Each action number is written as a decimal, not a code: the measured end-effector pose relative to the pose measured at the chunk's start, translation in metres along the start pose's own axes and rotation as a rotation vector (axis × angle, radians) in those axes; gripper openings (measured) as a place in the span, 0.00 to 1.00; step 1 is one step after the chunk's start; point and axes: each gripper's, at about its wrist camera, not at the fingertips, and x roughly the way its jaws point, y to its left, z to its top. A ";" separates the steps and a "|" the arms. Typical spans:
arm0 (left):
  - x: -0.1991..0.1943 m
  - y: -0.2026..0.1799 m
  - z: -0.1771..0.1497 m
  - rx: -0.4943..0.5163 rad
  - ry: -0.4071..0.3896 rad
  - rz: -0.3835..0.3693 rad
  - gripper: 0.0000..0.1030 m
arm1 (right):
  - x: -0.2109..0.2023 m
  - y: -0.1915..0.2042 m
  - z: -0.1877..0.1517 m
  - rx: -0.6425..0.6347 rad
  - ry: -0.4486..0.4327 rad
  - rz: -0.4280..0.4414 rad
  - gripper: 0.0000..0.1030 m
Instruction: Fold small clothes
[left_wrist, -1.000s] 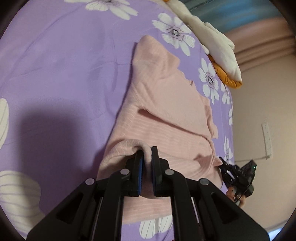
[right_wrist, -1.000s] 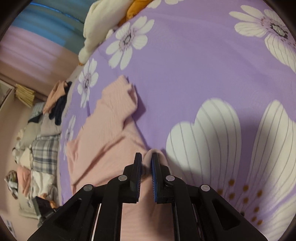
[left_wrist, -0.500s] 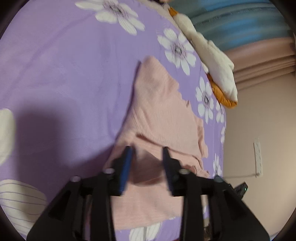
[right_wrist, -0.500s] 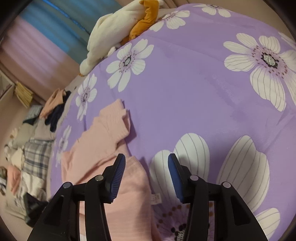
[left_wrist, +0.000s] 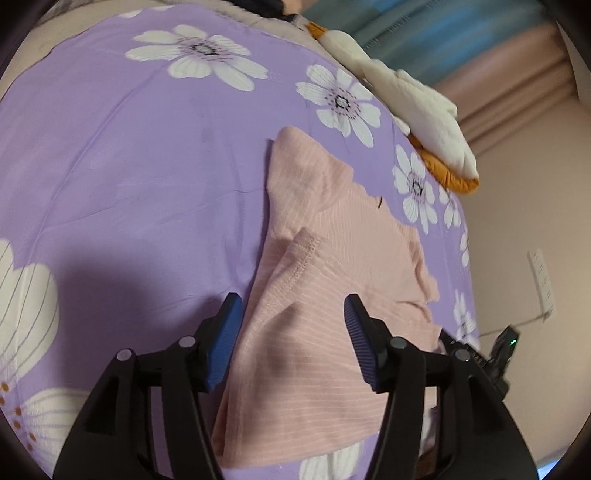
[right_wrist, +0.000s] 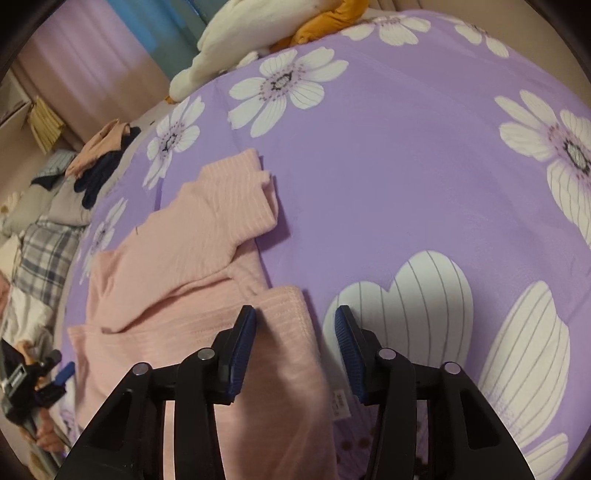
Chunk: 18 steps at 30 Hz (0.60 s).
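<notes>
Nearby: clothes pile (right_wrist: 74, 173) beyond pink top (right_wrist: 192, 258); plush (left_wrist: 413, 103).

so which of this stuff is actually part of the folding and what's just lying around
Part of the job:
- pink ribbed top, partly folded
- left gripper, jaws open
- right gripper, jaws open
- purple flowered sheet, the folding surface

Just lying about:
- white and orange plush
- pile of clothes off the bed's edge
- plaid fabric
</notes>
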 end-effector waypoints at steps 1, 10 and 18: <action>0.004 -0.001 0.000 0.009 0.004 0.008 0.55 | -0.001 0.002 0.000 -0.013 -0.004 0.005 0.21; 0.019 -0.002 -0.002 0.061 -0.062 0.082 0.06 | -0.021 0.017 -0.004 -0.058 -0.106 -0.041 0.12; 0.001 -0.009 -0.004 0.039 -0.123 0.050 0.04 | -0.036 0.025 -0.007 -0.055 -0.158 -0.035 0.12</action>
